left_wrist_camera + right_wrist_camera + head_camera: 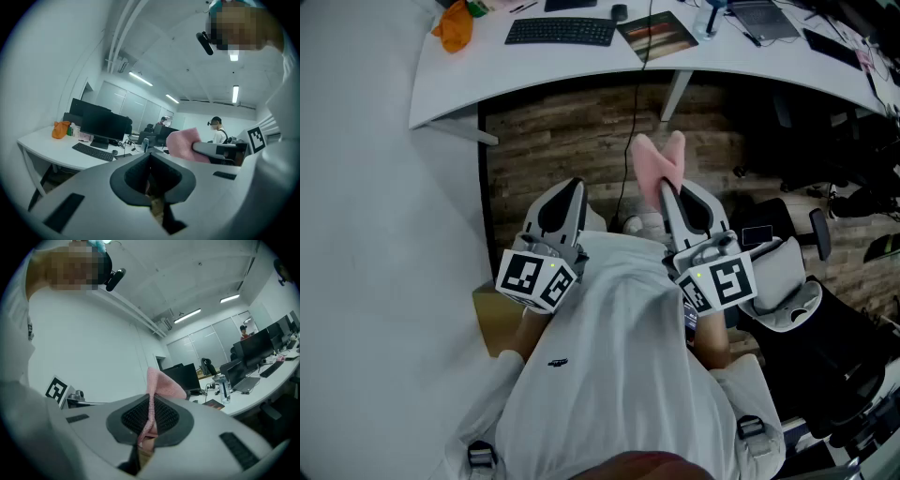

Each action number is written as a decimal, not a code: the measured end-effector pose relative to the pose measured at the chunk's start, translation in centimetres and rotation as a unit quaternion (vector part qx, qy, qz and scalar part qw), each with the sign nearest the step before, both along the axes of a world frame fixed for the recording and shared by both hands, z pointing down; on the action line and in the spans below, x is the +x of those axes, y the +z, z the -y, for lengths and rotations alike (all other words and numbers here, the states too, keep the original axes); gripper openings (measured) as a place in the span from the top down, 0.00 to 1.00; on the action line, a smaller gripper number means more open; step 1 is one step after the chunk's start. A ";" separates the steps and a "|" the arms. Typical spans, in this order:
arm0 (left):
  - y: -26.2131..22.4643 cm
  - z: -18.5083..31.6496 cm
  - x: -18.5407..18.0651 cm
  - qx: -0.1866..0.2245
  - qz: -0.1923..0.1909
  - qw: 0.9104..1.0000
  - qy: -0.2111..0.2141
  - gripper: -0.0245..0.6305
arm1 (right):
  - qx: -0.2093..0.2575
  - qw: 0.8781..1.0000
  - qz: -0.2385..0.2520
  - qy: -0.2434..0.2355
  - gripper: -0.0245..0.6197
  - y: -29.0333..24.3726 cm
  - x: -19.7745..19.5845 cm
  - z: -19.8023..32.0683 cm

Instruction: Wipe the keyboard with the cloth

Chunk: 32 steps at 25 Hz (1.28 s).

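You have the cloth in hand, but the wiping itself has not begun. Your right gripper (668,193) is clamped on the pink cloth (659,162). In the right gripper view a fold of it runs down between the two pads and the rest flares out above the tips, so the hold looks firm. Your left gripper (565,199) is closed with nothing between its jaws; the left gripper view shows them meeting on empty space. Both grippers hang close in front of your chest, the left one beside the right, over the wooden floor (572,141) and well short of the desk.

The keyboard (560,31) lies flat on the white desk (441,89), well apart from the cloth, between an orange bag (455,26) on its left and a mouse (620,12) on its right. Nothing touches it, and I cannot tell from here whether it is dusty or clean.

So the pick-up is done and everything else is left, as I judge it: carry the cloth up to the desk, lay it on the keys, and pass it across the rows. The left gripper is free to steady the keyboard if it slides.
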<state>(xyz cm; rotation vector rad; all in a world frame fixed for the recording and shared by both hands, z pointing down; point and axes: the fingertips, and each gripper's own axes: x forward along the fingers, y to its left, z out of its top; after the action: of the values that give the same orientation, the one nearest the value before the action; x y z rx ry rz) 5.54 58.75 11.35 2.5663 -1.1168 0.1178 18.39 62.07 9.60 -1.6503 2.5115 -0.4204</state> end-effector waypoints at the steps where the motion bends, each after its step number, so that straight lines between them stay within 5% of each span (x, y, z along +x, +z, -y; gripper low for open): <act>1: 0.0 0.2 0.0 0.000 0.002 1.000 -0.001 0.93 | 0.001 1.000 0.001 0.000 0.94 0.0 0.0 0.1; 18: 1.8 5.2 -0.6 -0.025 -0.012 1.000 0.002 0.93 | -0.016 1.000 0.023 0.006 0.93 1.1 -0.2 4.0; 32: 4.1 21.4 -0.9 -0.073 -0.040 0.995 0.055 0.93 | -0.043 0.998 -0.006 0.043 0.93 1.5 -3.0 18.9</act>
<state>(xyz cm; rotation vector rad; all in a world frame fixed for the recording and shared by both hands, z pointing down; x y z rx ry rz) 4.62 37.34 15.49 2.4780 -0.9021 0.1171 15.35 43.13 11.14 -1.7882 2.4525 -0.5167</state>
